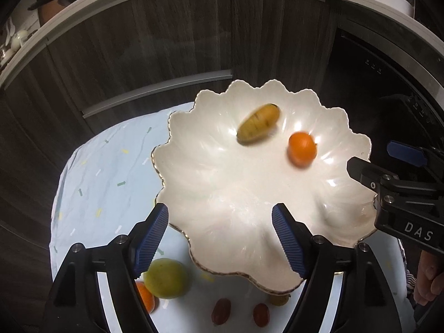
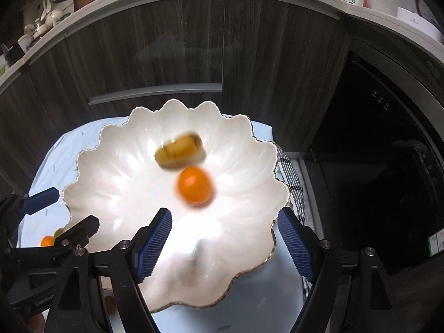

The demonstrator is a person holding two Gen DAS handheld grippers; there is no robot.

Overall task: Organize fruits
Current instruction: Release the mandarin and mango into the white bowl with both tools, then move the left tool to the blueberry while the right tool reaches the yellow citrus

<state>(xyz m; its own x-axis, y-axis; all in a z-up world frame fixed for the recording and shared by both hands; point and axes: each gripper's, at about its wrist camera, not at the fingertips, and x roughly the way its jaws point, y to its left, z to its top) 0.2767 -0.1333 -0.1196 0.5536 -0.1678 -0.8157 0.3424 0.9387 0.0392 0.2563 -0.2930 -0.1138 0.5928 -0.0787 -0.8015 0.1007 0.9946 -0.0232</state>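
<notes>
Over the scalloped white bowl (image 1: 222, 183): left gripper (image 1: 220, 238) and right gripper (image 2: 224, 238), both with jaws spread and nothing between the blue pads. No contact with the bowl rim discernible from either pair of jaws.

Inside the bowl: one oblong yellow-brown fruit (image 1: 258, 125) with dark streaks, kind not identifiable, and one small orange fruit (image 1: 302, 149), possibly a tangerine. Both blurred in both views; judged loose and rolling, not settled. Close together, touching or just apart; not resolvable.

On the pale blue cloth covering the surface (image 1: 97, 172), near the bowl's close edge: a green round fruit (image 1: 166, 277), a second orange fruit (image 1: 145, 295) partly hidden behind the left finger, two dark red grape-like fruits (image 1: 221, 310) (image 1: 260, 314), and a small yellowish fruit (image 1: 279, 299) tucked under the rim.

Assessment: task partly complete; five pieces outstanding on the cloth.

Recommendations for the step in hand:
- Withdraw both grippers clear of the rim before descending, so as not to tip the bowl.
- Take the green fruit next with the left gripper, being nearest to it.
- Approach from above, jaws straddling the widest part, closing gently; round fruit judged liable to squirt sideways.
- Handle the red pieces with light pressure only; judged soft.
- Release low inside the bowl to limit rolling.
</notes>
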